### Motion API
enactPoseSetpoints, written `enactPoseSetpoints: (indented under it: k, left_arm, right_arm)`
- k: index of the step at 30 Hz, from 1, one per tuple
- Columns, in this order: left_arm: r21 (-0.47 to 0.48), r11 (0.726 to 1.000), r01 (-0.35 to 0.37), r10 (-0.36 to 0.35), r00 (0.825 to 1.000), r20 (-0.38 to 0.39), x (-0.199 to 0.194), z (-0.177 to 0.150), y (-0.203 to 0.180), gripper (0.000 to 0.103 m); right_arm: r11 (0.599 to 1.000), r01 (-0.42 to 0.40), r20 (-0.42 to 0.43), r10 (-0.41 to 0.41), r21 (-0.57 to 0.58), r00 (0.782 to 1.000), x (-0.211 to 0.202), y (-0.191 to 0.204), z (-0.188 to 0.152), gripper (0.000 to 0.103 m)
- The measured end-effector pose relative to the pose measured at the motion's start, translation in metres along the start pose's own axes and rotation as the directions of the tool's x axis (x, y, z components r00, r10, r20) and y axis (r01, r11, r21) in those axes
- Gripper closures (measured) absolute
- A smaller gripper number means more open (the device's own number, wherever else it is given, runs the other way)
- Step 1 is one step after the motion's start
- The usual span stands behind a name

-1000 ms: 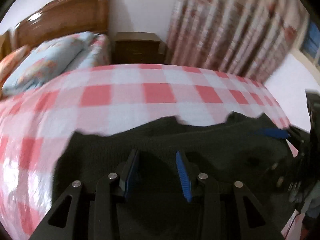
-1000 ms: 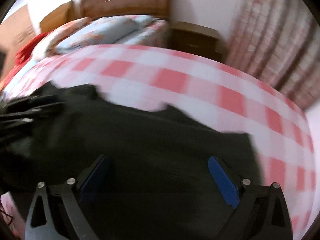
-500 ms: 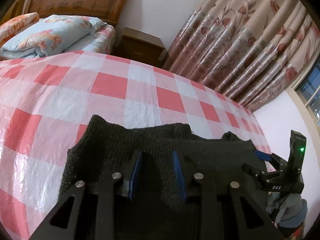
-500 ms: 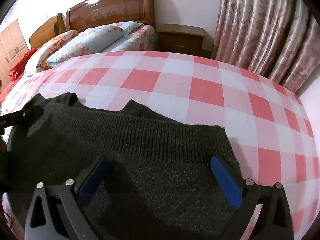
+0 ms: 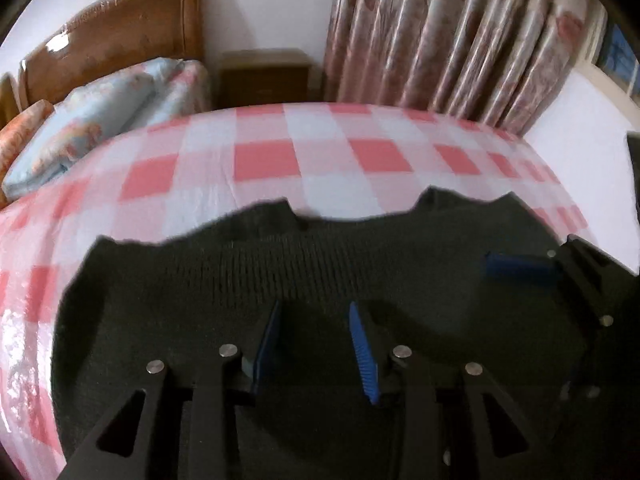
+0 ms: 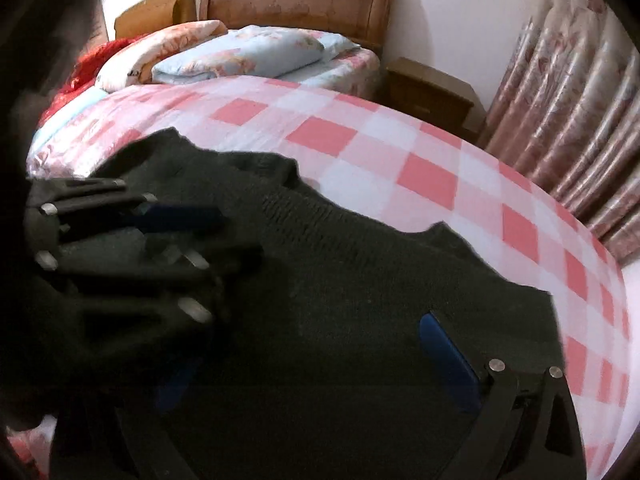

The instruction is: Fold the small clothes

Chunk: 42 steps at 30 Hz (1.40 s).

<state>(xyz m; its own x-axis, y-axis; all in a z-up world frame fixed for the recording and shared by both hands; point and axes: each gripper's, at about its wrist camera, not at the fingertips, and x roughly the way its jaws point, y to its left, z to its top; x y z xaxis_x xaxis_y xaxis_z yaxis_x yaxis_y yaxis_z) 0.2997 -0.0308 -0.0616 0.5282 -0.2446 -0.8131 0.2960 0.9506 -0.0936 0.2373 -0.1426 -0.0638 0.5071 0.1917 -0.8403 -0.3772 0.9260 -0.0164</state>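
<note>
dark knit sweater [image 5: 304,276] spread over pink checked bedsheet [image 5: 280,152].
left gripper [image 5: 316,344] part open above knit, gripping nothing; right gripper [image 6: 316,364] wide open, empty.

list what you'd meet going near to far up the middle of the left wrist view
left gripper → dark knit garment → pink checked bedspread → wooden nightstand → white wall
</note>
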Motion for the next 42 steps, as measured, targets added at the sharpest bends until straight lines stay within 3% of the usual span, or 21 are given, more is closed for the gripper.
enactPoseSetpoints:
  k: [2,3,7,9,12,14,17,19,22,24,26,29,32,34,36,40,42]
  left_arm:
    - [-0.025,0.999,0.04,-0.04,0.999,-0.005,-0.003,-0.002,0.01,0.067]
    - [-0.034,0.999,0.042,-0.043,0.999,-0.003,-0.006,-0.003,0.017,0.067]
    - [-0.105,0.994,-0.027,0.033,0.998,0.051,-0.032,-0.018,0.063,0.067]
    - [-0.145,0.989,-0.015,0.026,0.997,0.076,-0.041,-0.031,0.089,0.068]
    - [-0.19,0.981,-0.027,0.042,0.996,0.074,-0.044,-0.037,0.1,0.068]
    - [-0.188,0.98,-0.06,0.076,0.994,0.08,-0.05,-0.032,0.084,0.07]
    - [-0.122,0.993,-0.009,0.025,0.991,0.129,-0.06,-0.025,0.043,0.07]
    - [-0.063,0.998,-0.014,0.022,0.991,0.129,-0.061,-0.023,0.018,0.068]
    - [-0.022,0.999,-0.035,0.036,0.996,0.081,-0.045,-0.029,0.005,0.068]
    - [-0.039,0.998,-0.043,0.045,0.998,0.035,-0.033,-0.036,0.016,0.065]
    - [-0.076,0.997,-0.008,0.013,0.998,0.065,-0.039,-0.046,0.035,0.065]
    - [-0.112,0.993,-0.025,0.034,0.996,0.081,-0.054,-0.06,0.061,0.066]
    - [-0.132,0.99,0.045,-0.028,0.992,0.124,-0.068,-0.076,0.082,0.068]
    - [-0.133,0.991,0.033,-0.016,0.991,0.132,-0.073,-0.081,0.081,0.068]
    - [-0.132,0.991,-0.014,0.03,0.992,0.123,-0.076,-0.079,0.071,0.068]
    - [-0.071,0.996,0.054,-0.043,0.988,0.151,-0.087,-0.067,0.028,0.07]
    - [-0.022,0.999,0.041,-0.038,0.99,0.136,-0.083,-0.065,0.007,0.07]
  right_arm:
    - [0.996,-0.062,-0.016,0.063,0.066,0.998,-0.001,-0.018,-0.005,0.0]
    - [0.995,-0.05,-0.011,0.051,0.084,0.999,-0.004,-0.025,-0.007,0.0]
    - [0.973,0.115,-0.008,-0.116,0.201,0.993,-0.026,-0.08,-0.033,0.0]
    - [0.949,0.152,-0.039,-0.147,0.275,0.988,-0.03,-0.109,-0.051,0.0]
    - [0.914,0.164,-0.063,-0.151,0.371,0.986,-0.033,-0.129,-0.062,0.0]
    - [0.922,0.158,-0.02,-0.161,0.352,0.987,-0.04,-0.114,-0.054,0.0]
    - [0.969,0.109,0.11,-0.136,0.22,0.985,-0.058,-0.052,-0.031,0.0]
    - [0.993,0.063,0.11,-0.074,0.098,0.991,-0.055,-0.014,-0.024,0.0]
    - [1.0,-0.008,0.031,0.008,-0.007,1.0,-0.032,0.023,-0.024,0.0]
    - [1.0,-0.027,-0.004,0.027,-0.005,1.0,-0.019,0.025,-0.033,0.0]
    - [0.998,-0.051,0.014,0.051,0.038,0.999,-0.022,0.009,-0.039,0.0]
    - [0.993,0.028,-0.002,-0.028,0.118,1.0,-0.029,-0.027,-0.046,0.0]
    - [0.978,0.06,-0.007,-0.06,0.202,0.998,-0.038,-0.066,-0.063,0.0]
    - [0.971,0.104,-0.02,-0.103,0.216,0.995,-0.044,-0.072,-0.067,0.0]
    - [0.968,0.112,-0.005,-0.114,0.227,0.994,-0.05,-0.066,-0.067,0.0]
    - [0.992,0.022,0.062,-0.03,0.125,0.998,-0.056,-0.022,-0.055,0.0]
    - [0.999,-0.029,0.062,0.027,0.038,0.998,-0.053,0.01,-0.052,0.0]
